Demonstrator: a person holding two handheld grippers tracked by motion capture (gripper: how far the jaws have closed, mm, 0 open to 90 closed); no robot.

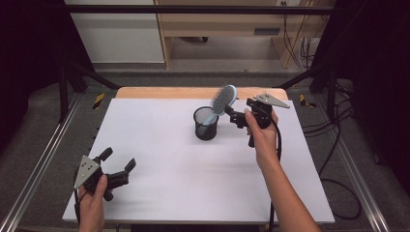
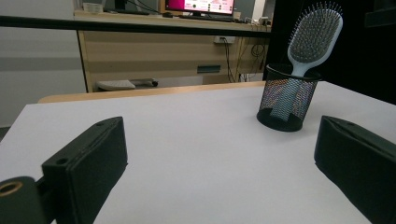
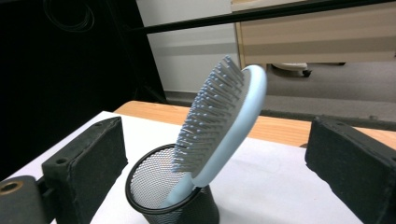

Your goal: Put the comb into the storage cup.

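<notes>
While hairbrush (image 1: 223, 100) leans up-right from mesh cup (image 1: 206, 124): right tongs (image 1: 235, 117) beside head, wide open, empty; left tongs (image 1: 119, 163) lower left, likewise.

Even, soft overhead light falls on the white table sheet (image 1: 183, 159), leaving only faint shadows. Both side edges of the high view sink into near black. In the gripper views the black jaws at the bottom corners look slightly soft, the background mildly blurred.

A white sheet (image 1: 159, 145) covers the wooden table (image 1: 145, 93). Behind it stands a wooden desk (image 1: 217, 24) with cables (image 1: 295, 43) and a monitor (image 2: 200, 5).
</notes>
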